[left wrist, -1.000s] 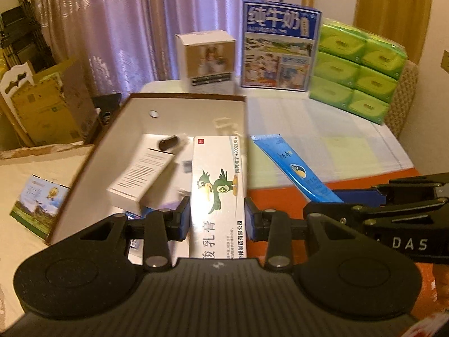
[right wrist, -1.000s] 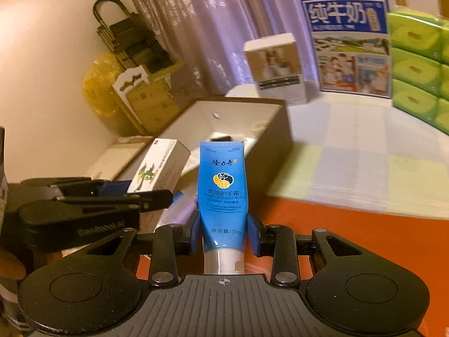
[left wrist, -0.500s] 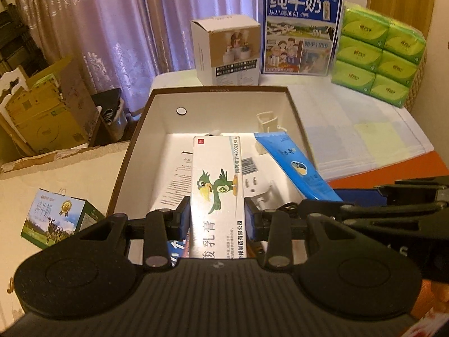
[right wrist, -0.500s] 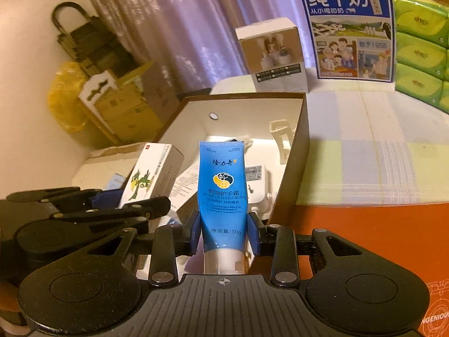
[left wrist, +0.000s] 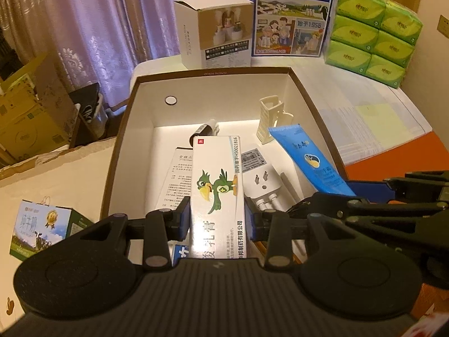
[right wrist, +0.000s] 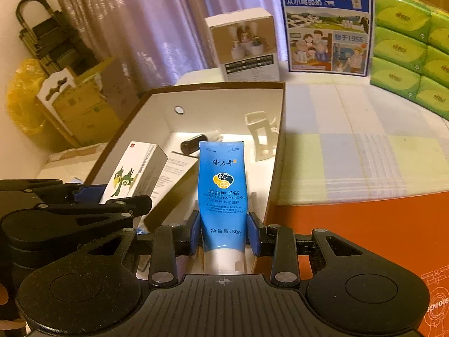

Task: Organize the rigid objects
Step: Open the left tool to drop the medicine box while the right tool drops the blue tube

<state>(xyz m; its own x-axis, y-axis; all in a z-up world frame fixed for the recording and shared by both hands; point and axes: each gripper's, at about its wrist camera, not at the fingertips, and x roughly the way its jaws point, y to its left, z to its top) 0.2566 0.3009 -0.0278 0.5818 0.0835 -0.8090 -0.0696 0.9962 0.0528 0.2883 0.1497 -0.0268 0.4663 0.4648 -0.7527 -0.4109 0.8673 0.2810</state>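
We see the left gripper point(left wrist: 218, 221) with its jaws clamped on the two long sides of a white ointment carton point(left wrist: 217, 193) printed with a green bird; the carton points forward, above the near half of an open brown box point(left wrist: 311, 95) with a white interior. The right gripper point(right wrist: 223, 233) has its jaws clamped on the lower body of a blue hand-cream tube point(right wrist: 221, 193), cap end toward the camera and crimped end forward, above the near right part of the same box. In the left wrist view the tube point(left wrist: 308, 163) crosses over the box's right wall, and the right gripper's black frame enters from the right edge.

The box sits at the left edge of the table point(right wrist: 350, 151), which carries a pale checked cloth. Inside the box we see a white plug adapter point(left wrist: 259, 179) on the floor near the middle, a cream plastic holder point(left wrist: 270, 119) leaning at the far right corner, a small dark bottle point(left wrist: 203, 129) lying by the far wall, and a printed leaflet point(left wrist: 176, 179) flat on the left.

Along the far edge of the table stand a white product box point(left wrist: 216, 31), a blue milk carton point(left wrist: 291, 14) just beside it, and stacked green tissue packs point(left wrist: 370, 33) at the far right corner.
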